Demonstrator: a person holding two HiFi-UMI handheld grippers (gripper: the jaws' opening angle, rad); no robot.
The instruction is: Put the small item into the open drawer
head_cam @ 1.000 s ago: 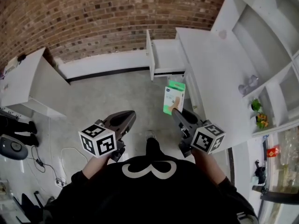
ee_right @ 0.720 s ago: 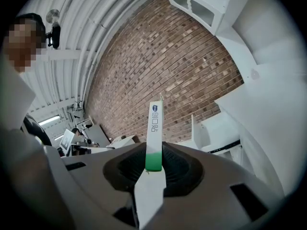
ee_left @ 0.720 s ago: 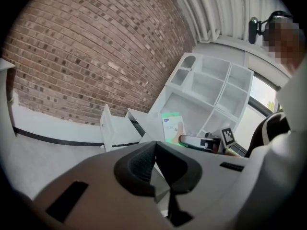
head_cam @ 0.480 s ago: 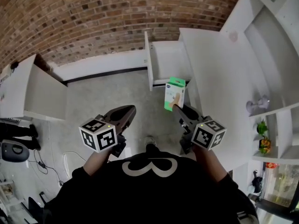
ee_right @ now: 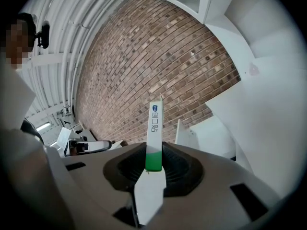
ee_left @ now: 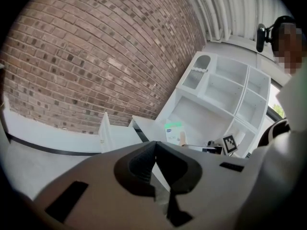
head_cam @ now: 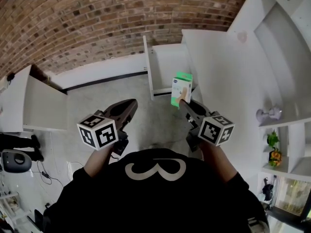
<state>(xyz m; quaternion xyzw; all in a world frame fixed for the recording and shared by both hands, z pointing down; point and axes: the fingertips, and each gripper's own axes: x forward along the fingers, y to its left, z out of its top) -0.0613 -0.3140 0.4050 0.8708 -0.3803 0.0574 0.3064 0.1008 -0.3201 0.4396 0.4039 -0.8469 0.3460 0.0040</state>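
Note:
A small green and white box [head_cam: 181,88] stands upright between the jaws of my right gripper [head_cam: 184,102], which is shut on its lower edge. In the right gripper view the box [ee_right: 154,128] shows edge-on, clamped in the right gripper [ee_right: 154,163]. The open white drawer [head_cam: 165,68] sticks out of the white unit just beyond the box; the drawer [ee_right: 204,131] also lies ahead to the right in that view. My left gripper [head_cam: 123,111] hovers over the floor to the left, shut, with nothing in it. The left gripper [ee_left: 154,146] faces the drawer [ee_left: 115,137].
A brick wall [head_cam: 97,18] runs behind the drawer. The white unit's top [head_cam: 218,67] and shelves [head_cam: 286,57] fill the right side, with a small plant [head_cam: 272,147] on a shelf. A white cabinet [head_cam: 39,106] stands at left. Cables [head_cam: 46,174] lie on the concrete floor.
The right gripper has carried the box a little forward, closer to the open drawer. The head view has shifted with it. Both grippers keep the same jaw state.

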